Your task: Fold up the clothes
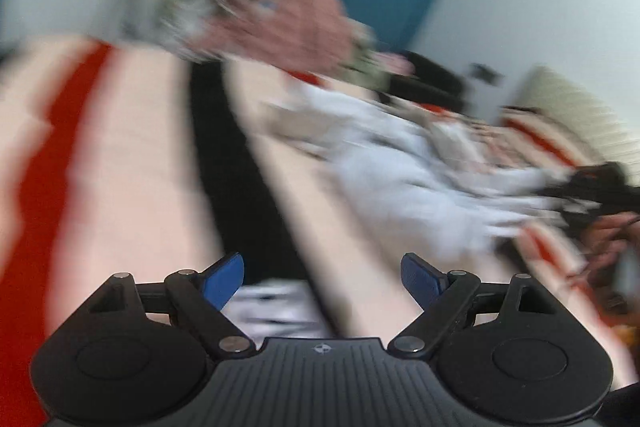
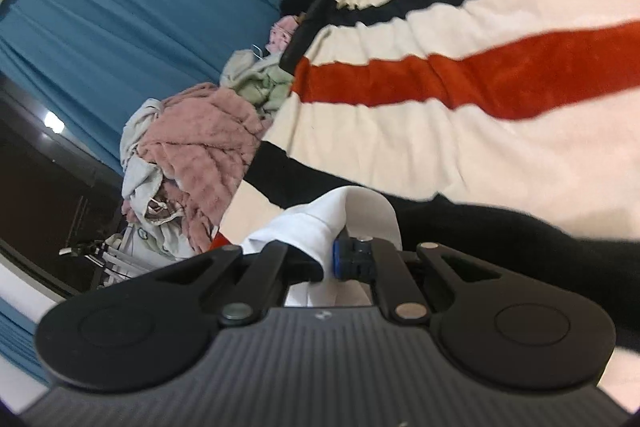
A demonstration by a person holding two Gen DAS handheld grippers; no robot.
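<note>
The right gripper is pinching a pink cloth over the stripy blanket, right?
Not quite. The right wrist view shows the right gripper shut on a white cloth, not a pink one. It is over the stripy blanket; the pink cloth lies in the pile at the blanket's edge.

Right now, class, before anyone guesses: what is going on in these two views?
A person is folding laundry on a bed with a handheld gripper in each hand. The right gripper is shut on a white garment, pinching a fold of it above the striped blanket. The left gripper is open and holds nothing; its view is blurred, with the white cloth spread ahead of it. A pile of unfolded clothes, pink and pale green among them, waits at the bed's edge by the blue curtain.
</note>
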